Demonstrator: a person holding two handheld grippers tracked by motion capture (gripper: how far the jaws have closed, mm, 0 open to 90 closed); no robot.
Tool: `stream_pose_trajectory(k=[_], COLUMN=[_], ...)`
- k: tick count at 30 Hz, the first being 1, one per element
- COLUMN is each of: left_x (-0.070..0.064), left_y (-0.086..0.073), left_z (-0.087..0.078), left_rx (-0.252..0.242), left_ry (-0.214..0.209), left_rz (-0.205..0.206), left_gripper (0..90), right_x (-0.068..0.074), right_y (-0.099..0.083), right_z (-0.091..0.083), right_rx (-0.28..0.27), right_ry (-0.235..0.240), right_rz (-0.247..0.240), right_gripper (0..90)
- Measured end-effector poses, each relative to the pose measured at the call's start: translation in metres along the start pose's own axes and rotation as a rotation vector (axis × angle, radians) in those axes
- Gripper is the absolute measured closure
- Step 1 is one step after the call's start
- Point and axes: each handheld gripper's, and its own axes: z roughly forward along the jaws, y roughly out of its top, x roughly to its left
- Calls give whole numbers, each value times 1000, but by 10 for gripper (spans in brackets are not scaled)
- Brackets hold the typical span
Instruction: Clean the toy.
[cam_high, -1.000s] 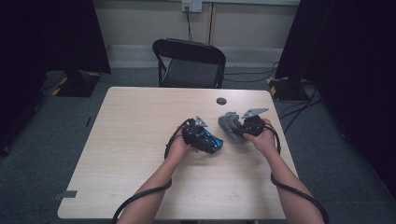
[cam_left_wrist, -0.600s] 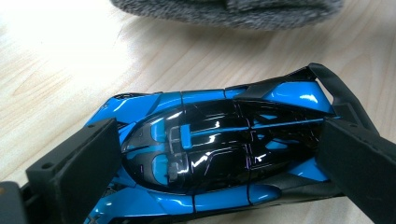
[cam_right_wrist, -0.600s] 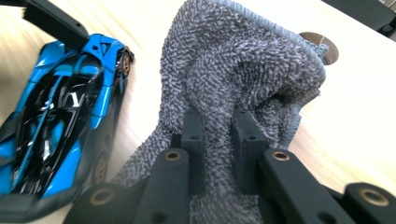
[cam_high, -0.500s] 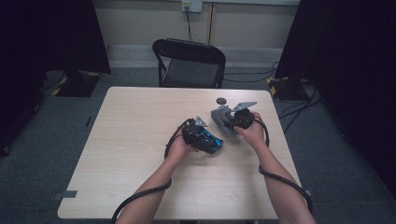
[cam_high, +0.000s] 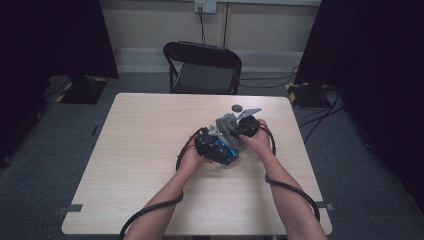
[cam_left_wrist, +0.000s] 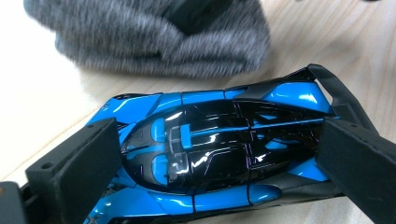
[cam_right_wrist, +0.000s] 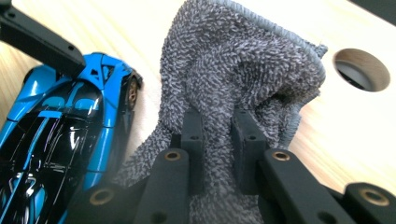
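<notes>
your left tool (cam_left_wrist: 210, 154) is clamped on the car's (cam_left_wrist: 215, 154) ends; your right tool (cam_right_wrist: 217, 140) pinches the cloth (cam_right_wrist: 238, 70), just beside it on the worktop (cam_high: 135, 150).

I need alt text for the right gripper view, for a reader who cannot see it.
The right gripper pinches a bunched grey towel on a wooden table. A blue and black toy car lies beside the towel.

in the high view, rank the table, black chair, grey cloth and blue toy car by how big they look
1. table, by far the largest.
2. black chair.
3 and 4. grey cloth and blue toy car: they look alike in size, and the grippers and hands cover part of each, so no ranking between them.
</notes>
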Motion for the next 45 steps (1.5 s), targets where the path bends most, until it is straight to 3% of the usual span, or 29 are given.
stream_pose_trajectory(k=[4,10,21,45], left_x=[0,0,0,0], left_y=[-1,0,0,1], left_z=[0,0,1,0], left_rx=[-7,-4,-4,2], left_ry=[0,-1,-4,-6], left_rz=[-3,-5,-2,2], left_gripper=[0,0,0,0], right_x=[10,18,17,15], right_y=[3,4,-1,-24], right_z=[11,20,16,-7], right_rx=[7,16,3,-11], right_ry=[17,32,71,96], right_rz=[-37,-42,-61,-60], right_gripper=[775,773,776,776])
